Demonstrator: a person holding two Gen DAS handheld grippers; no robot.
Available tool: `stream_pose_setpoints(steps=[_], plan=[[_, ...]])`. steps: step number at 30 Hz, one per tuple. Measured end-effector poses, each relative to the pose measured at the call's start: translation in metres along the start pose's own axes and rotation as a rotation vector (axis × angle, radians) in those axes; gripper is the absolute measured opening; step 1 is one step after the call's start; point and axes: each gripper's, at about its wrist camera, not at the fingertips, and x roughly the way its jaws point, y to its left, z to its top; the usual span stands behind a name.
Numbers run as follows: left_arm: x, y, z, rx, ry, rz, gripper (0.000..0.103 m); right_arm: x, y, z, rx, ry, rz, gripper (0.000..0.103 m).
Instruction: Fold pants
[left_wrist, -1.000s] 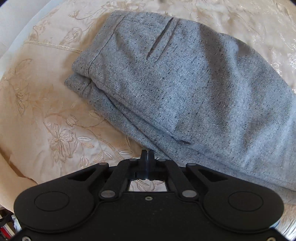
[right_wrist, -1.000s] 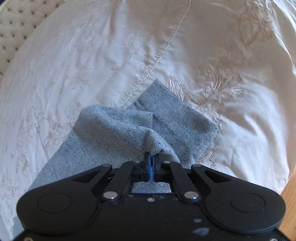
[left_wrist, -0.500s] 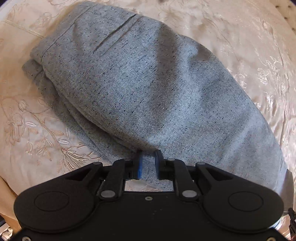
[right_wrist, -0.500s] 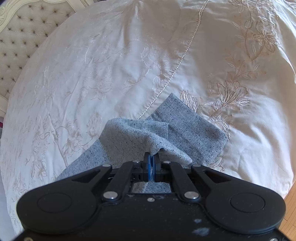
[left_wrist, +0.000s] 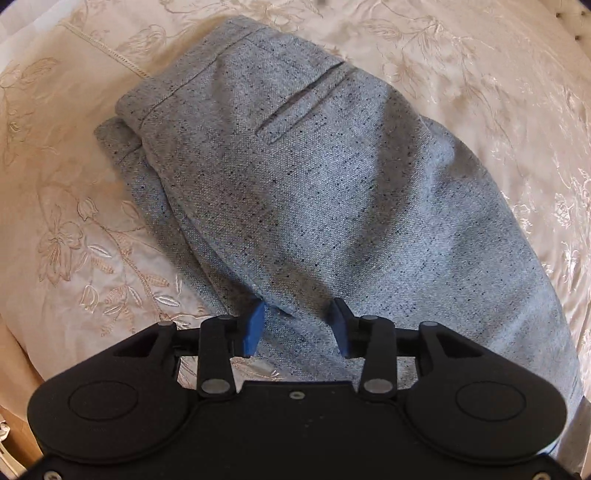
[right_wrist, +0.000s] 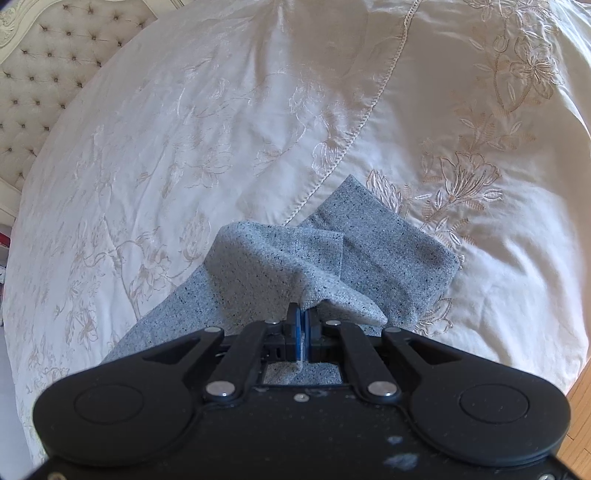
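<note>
Grey speckled pants lie on a cream embroidered bedspread, waistband and slit pocket toward the top left in the left wrist view. My left gripper hovers over the near edge of the pants, its jaws opening, blue pads apart with fabric below them but not pinched. In the right wrist view the pants' leg end lies on the bedspread. My right gripper is shut on a raised fold of that grey fabric.
A tufted headboard stands at the upper left of the right wrist view. Wooden floor shows past the bed's edge at the lower right. The bedspread spreads wide around the pants.
My left gripper went from shut to open and swung over the pants' near edge. The right gripper stayed shut on the leg fabric, lifting it slightly.
</note>
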Motion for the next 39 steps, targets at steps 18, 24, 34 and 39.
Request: stream_pose_setpoints(steps=[18,24,34,39], plan=[[-0.059,-0.003,-0.002,0.103,-0.095,-0.004,0.014,-0.05,0.014,0.015,-0.102,-0.121,0.033,0.003],[-0.029,-0.003,-0.012,0.132,-0.057,0.072,0.014,0.013,-0.023,-0.021,-0.058,0.062,-0.108,0.004],[-0.045,-0.023,-0.021,0.216,-0.078,0.178,0.02,0.005,-0.034,-0.023,-0.062,0.059,-0.087,0.004],[-0.09,-0.069,-0.051,0.297,-0.213,0.21,0.02,0.005,-0.05,-0.019,-0.04,0.137,0.02,0.013]])
